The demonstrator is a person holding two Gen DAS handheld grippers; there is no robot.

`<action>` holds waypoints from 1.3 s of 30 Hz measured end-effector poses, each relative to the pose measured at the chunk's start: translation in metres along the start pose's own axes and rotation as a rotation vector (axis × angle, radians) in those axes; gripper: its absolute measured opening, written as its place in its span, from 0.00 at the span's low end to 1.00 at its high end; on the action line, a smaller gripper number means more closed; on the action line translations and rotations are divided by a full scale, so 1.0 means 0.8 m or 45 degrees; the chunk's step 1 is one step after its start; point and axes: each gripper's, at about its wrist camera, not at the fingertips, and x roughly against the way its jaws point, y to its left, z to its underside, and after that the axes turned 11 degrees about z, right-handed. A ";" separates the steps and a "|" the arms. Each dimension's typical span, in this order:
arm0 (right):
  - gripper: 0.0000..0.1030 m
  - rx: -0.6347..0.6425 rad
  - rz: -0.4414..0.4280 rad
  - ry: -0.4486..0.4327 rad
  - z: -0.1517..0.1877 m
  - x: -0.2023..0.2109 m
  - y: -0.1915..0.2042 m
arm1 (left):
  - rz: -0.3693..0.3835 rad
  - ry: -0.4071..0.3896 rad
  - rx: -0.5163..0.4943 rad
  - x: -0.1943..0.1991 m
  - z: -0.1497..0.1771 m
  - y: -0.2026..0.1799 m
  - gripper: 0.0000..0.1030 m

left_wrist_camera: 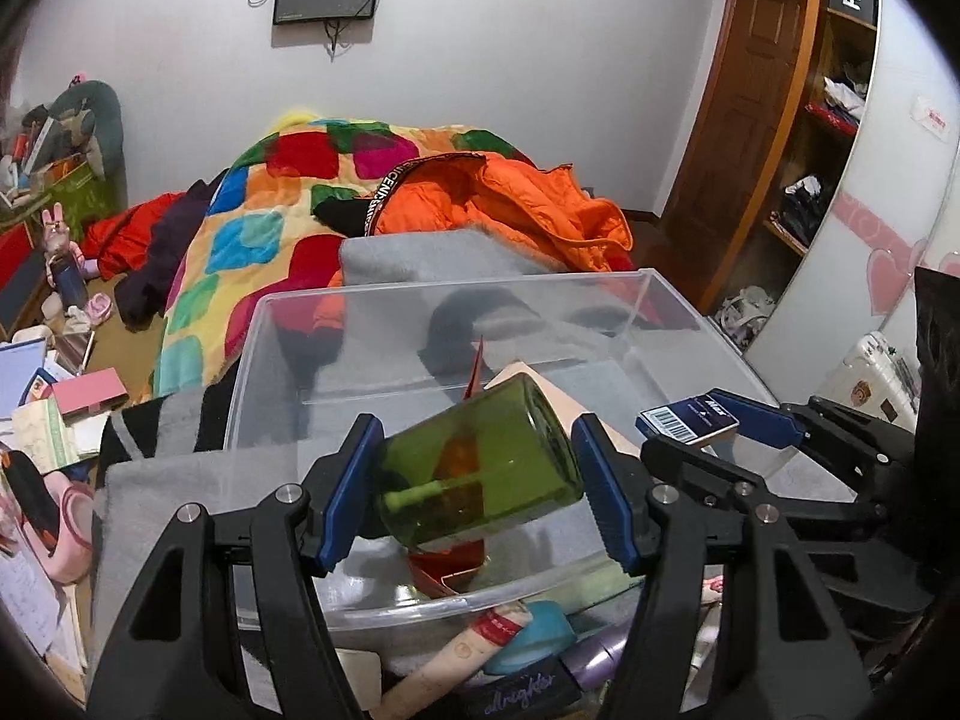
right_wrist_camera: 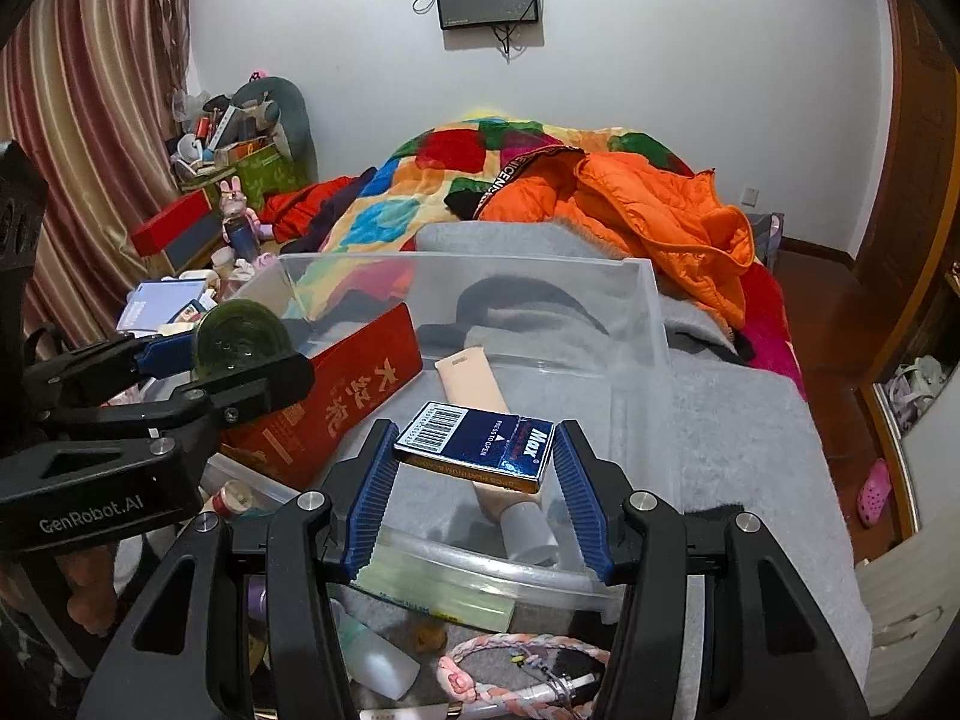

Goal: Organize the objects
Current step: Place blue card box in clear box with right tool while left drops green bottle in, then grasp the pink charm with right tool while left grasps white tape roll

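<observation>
Two grips: my right gripper (right_wrist_camera: 474, 468) clamps the blue "Max" box (right_wrist_camera: 480, 447), my left gripper (left_wrist_camera: 480, 495) the green bottle (left_wrist_camera: 480, 474), while only the right view shows the red carton (right_wrist_camera: 348, 396).

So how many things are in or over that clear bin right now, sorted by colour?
Green: 1, the green bottle held in the left gripper
Blue: 1, the blue box held in the right gripper
Red: 1, the red box leaning in the clear bin
Beige: 1, the beige tube lying on the bin's floor
Total: 4
</observation>
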 end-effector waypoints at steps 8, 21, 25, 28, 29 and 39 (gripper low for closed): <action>0.49 -0.005 -0.009 0.018 -0.002 0.000 -0.001 | -0.012 0.032 0.008 0.001 0.007 0.000 0.67; 0.63 -0.018 -0.016 -0.010 0.000 0.022 -0.010 | -0.061 -0.046 -0.041 0.042 0.012 -0.017 0.86; 0.66 -0.024 -0.018 -0.034 0.003 0.037 -0.014 | -0.070 -0.077 -0.063 0.061 0.013 -0.023 0.90; 0.69 -0.027 -0.006 -0.064 0.005 0.053 -0.020 | -0.068 -0.102 -0.066 0.075 0.015 -0.025 0.92; 0.70 -0.029 -0.004 -0.072 0.006 0.058 -0.021 | -0.070 -0.108 -0.067 0.079 0.016 -0.024 0.92; 0.75 -0.053 0.027 -0.134 0.026 0.100 -0.037 | -0.138 -0.101 -0.064 0.104 0.050 -0.015 0.94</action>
